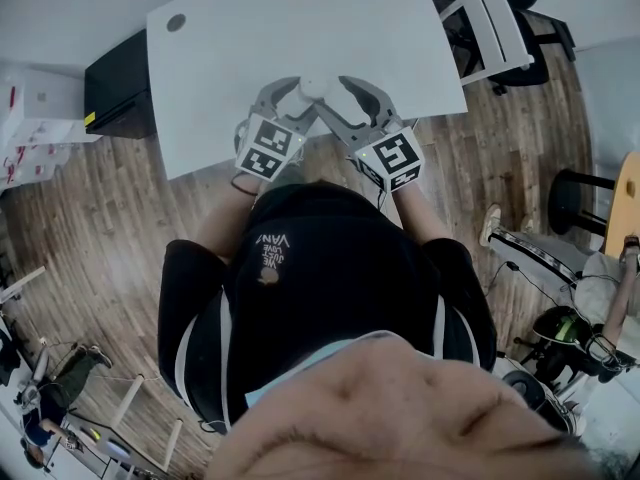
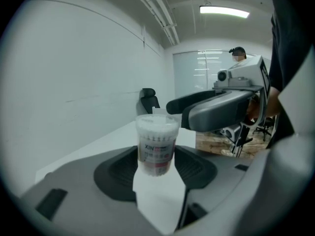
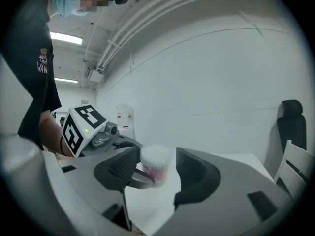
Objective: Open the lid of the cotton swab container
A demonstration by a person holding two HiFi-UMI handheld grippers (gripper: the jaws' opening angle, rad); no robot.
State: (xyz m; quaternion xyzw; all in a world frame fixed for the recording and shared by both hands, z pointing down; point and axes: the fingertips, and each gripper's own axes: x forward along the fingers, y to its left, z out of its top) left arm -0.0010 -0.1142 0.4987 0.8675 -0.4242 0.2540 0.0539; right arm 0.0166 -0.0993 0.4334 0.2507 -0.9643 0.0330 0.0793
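now | l fingers (image 2: 118, 173) clamped on swab container (image 2: 157, 146) | r fingers (image 3: 119, 167) apart round it | top (image 3: 156, 154) blurred, lid unclear

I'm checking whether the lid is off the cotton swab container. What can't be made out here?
- Lid of the clear round plastic cotton swab container: on or off unclear; head view shows it too small, right gripper view blurs its top.
- Its label's small print: too small, left gripper view.
- Its lower part, right gripper view: hidden by a finger of the left gripper.

White table (image 1: 300, 28) — wood floor (image 1: 120, 228)
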